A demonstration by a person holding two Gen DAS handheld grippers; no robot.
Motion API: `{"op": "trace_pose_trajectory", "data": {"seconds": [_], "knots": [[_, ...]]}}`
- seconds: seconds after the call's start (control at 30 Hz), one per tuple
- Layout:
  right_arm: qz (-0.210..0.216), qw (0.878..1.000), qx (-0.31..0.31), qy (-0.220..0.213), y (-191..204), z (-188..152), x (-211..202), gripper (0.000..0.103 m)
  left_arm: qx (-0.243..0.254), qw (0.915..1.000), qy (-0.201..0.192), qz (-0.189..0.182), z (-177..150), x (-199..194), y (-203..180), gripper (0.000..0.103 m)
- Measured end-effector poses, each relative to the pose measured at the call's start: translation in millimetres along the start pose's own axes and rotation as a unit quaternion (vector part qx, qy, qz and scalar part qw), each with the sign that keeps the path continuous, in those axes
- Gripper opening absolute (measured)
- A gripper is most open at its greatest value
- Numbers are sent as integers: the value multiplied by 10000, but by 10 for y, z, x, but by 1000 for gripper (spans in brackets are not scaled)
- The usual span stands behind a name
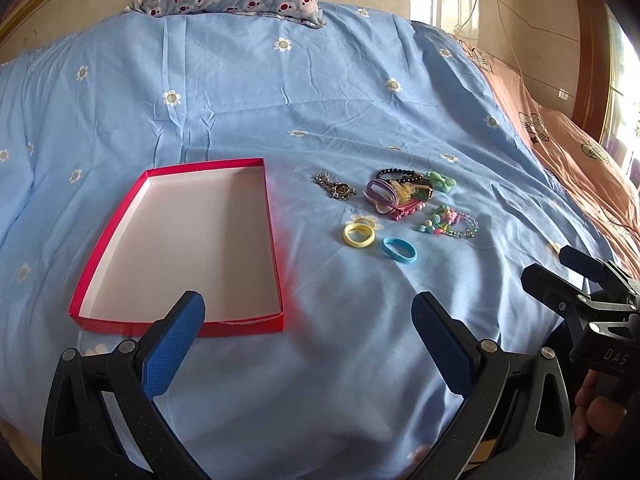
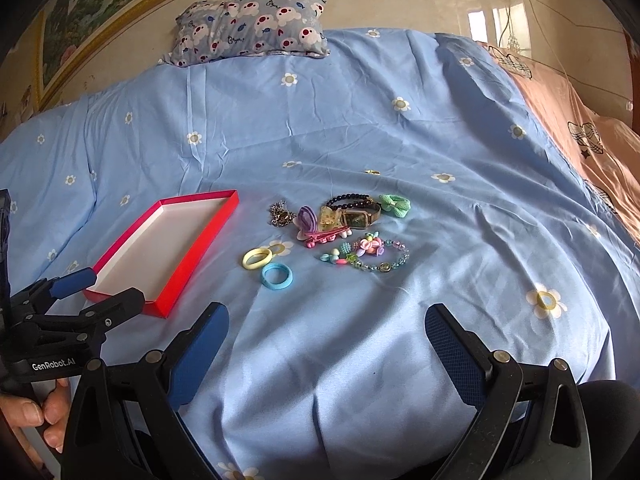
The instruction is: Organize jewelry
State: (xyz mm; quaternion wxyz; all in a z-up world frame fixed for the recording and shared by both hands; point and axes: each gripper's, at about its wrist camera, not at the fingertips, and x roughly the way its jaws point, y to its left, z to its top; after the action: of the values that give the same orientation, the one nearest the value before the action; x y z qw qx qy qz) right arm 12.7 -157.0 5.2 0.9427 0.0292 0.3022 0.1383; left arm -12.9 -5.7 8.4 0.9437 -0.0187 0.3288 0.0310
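Jewellery pile [image 2: 344,228] on blue bedsheet [image 2: 360,128], right of empty red tray [image 2: 200,248]; left gripper [image 1: 308,340] and right gripper [image 2: 326,344] both spread, empty; advise pinching nearest blue ring [image 2: 276,276] by its rim first.

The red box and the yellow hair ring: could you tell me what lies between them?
Only bare blue bedsheet lies between the red box and the yellow hair ring; the right wrist view shows it.

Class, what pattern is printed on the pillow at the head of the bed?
The pillow is grey-blue with pink-and-white cartoon faces; the right wrist view shows it best.
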Motion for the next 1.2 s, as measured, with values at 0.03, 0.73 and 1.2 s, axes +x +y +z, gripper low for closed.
{"op": "trace_pose_trajectory", "data": {"seconds": [0.03, 0.73, 1.2], "knots": [[-5, 10000, -4, 8, 3, 0, 3, 100, 1, 10000, 4, -1, -1, 0, 1, 103], [50, 10000, 3, 43, 8, -10, 30, 100, -5, 10000, 76, -30, -45, 40, -43, 103], [57, 9999, 44, 77, 11, -19, 65, 100, -12, 9998, 164, -125, 28, 136, 3, 103]]}}
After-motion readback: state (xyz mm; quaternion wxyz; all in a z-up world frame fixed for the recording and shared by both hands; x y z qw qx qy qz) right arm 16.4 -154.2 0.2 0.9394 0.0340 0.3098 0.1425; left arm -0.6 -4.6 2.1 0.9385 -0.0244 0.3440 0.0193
